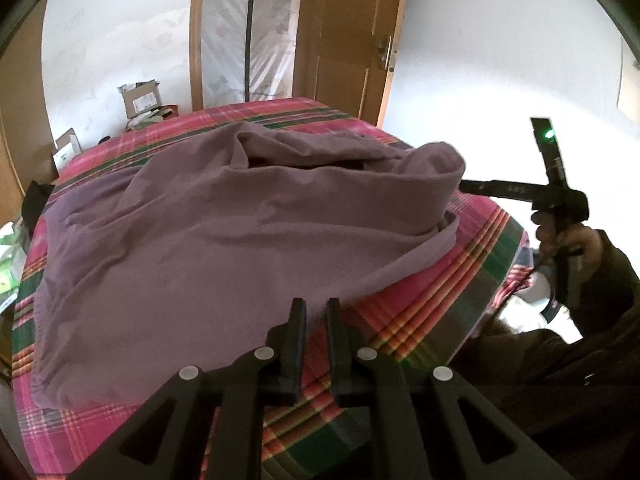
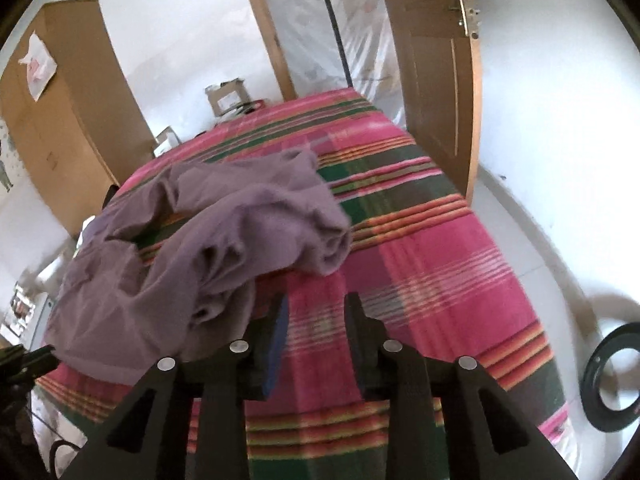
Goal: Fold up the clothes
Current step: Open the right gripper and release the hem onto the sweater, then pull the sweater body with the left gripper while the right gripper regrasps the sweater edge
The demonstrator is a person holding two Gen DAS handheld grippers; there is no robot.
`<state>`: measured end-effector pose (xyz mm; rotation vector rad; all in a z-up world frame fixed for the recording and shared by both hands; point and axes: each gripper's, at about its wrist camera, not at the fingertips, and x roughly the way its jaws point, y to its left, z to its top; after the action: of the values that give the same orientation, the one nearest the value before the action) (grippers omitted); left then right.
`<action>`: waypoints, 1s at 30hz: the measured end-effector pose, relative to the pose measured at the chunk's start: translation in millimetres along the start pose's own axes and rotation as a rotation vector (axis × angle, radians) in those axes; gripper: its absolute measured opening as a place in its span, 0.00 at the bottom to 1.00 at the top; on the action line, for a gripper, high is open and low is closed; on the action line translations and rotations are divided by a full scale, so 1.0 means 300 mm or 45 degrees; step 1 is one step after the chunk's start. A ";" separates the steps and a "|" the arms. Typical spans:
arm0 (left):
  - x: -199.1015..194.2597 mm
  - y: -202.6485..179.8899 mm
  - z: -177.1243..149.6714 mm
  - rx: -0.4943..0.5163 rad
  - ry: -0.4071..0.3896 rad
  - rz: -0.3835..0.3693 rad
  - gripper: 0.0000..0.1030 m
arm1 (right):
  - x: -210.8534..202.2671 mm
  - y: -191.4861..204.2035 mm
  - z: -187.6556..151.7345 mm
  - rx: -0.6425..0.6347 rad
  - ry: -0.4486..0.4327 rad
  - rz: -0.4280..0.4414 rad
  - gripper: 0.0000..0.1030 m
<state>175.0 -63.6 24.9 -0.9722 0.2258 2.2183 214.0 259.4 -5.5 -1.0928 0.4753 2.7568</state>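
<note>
Black left gripper (image 1: 316,306) narrowly parted, empty, tips at the purple cloth's (image 1: 224,216) near edge; right gripper (image 2: 316,304) spread, empty, beside the rumpled cloth on the plaid bed (image 2: 432,248). Cardboard box (image 1: 140,98) beyond, contents unclear.

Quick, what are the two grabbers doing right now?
Left gripper: jaws open a little, holding nothing, over the purple cloth.
Right gripper: jaws open, holding nothing.
</note>
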 end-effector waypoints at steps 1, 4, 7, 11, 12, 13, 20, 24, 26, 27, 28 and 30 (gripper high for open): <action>-0.005 -0.008 -0.001 0.007 -0.006 -0.007 0.11 | 0.008 -0.009 0.004 0.002 0.002 -0.008 0.30; -0.001 -0.035 -0.006 0.044 0.022 -0.010 0.11 | 0.027 -0.042 0.027 0.038 -0.008 -0.012 0.30; 0.004 -0.052 0.002 0.069 0.033 -0.009 0.11 | 0.037 -0.062 0.059 0.065 -0.033 0.015 0.30; 0.028 -0.057 0.056 0.054 0.010 -0.051 0.11 | 0.058 -0.084 0.121 0.092 -0.068 0.072 0.30; 0.039 -0.065 0.073 0.057 0.004 -0.065 0.11 | 0.065 -0.089 0.138 0.099 -0.073 0.092 0.30; 0.051 -0.073 0.089 0.060 -0.002 -0.078 0.11 | 0.077 -0.094 0.156 0.107 -0.064 0.130 0.30; 0.143 -0.105 0.182 0.052 -0.002 -0.163 0.11 | 0.175 -0.057 0.253 -0.032 0.042 0.284 0.31; 0.189 -0.097 0.225 -0.013 0.027 -0.244 0.11 | 0.241 -0.024 0.269 -0.141 0.123 0.327 0.33; 0.206 -0.097 0.242 -0.039 0.038 -0.271 0.11 | 0.253 -0.013 0.269 -0.180 0.135 0.354 0.33; 0.218 -0.097 0.251 -0.055 0.046 -0.285 0.12 | 0.253 -0.007 0.269 -0.207 0.135 0.360 0.33; 0.230 -0.099 0.258 -0.066 0.059 -0.302 0.13 | 0.256 -0.001 0.267 -0.238 0.143 0.368 0.33; 0.260 -0.105 0.270 -0.087 0.094 -0.342 0.19 | 0.262 0.013 0.263 -0.299 0.159 0.382 0.33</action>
<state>111.3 34.2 30.8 -1.0567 0.0484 1.9581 105.2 283.5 -4.5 -1.3538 0.3628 3.0801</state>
